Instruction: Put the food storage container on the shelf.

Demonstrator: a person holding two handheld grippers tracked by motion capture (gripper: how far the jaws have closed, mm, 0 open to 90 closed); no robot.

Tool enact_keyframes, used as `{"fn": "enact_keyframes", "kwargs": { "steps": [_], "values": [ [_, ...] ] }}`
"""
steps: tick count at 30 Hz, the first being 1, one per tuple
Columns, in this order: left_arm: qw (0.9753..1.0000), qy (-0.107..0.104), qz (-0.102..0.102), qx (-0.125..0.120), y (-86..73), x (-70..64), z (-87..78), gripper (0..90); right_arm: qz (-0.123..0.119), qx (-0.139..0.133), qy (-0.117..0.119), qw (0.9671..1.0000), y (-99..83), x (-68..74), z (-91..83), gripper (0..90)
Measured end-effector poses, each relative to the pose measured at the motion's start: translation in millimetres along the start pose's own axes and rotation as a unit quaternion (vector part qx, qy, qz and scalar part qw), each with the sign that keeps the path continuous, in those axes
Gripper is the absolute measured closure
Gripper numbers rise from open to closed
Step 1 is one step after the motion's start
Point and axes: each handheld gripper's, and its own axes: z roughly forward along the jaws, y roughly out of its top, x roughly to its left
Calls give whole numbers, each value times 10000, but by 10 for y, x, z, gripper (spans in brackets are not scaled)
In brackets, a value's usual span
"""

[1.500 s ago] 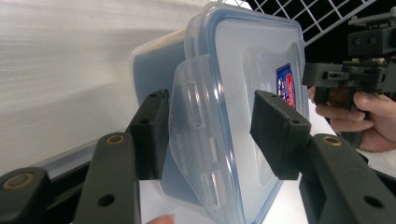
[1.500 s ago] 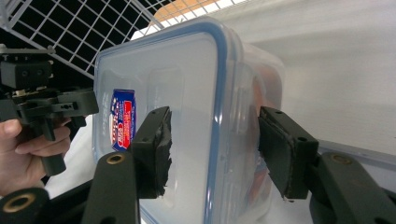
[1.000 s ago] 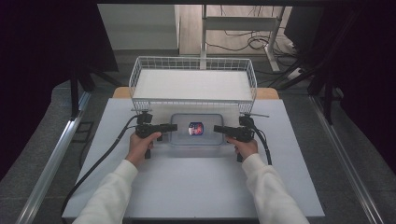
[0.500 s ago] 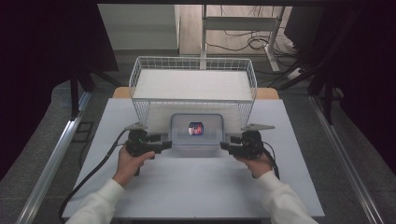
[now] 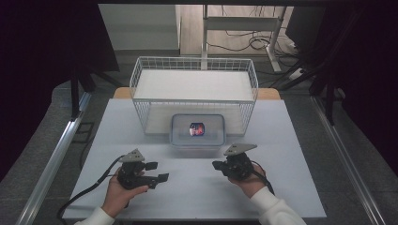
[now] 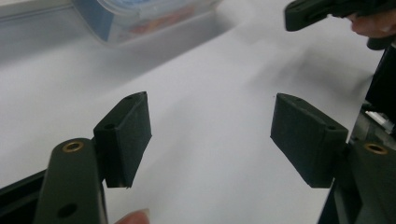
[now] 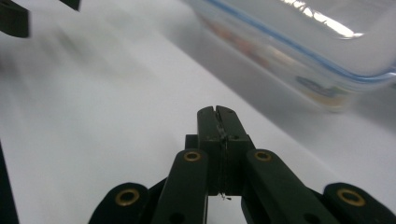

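High view: lidded container is lying ahead, midway between spread left tool and pressed-together right tool.

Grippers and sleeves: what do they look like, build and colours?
Both are black handheld units. The left claw has two blocky matte black pads on black links with brass-coloured rivets; the right claw has the same links and rivets. In the high view each carries a grey three-cornered plate on top and trails a black cable toward the person. White sleeves cover the forearms.
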Motion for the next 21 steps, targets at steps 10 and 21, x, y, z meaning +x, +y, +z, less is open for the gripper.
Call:
{"fn": "enact_keyframes", "kwargs": {
  "steps": [10,21],
  "values": [
    [9997,243,23,19,-105,-68,-114,278,-168,219,-215,9994,165,73,433,888],
    [9996,265,-43,-11,-106,-52,-121,279,-41,336,-421,9985,281,-60,714,889]
  ]
}}
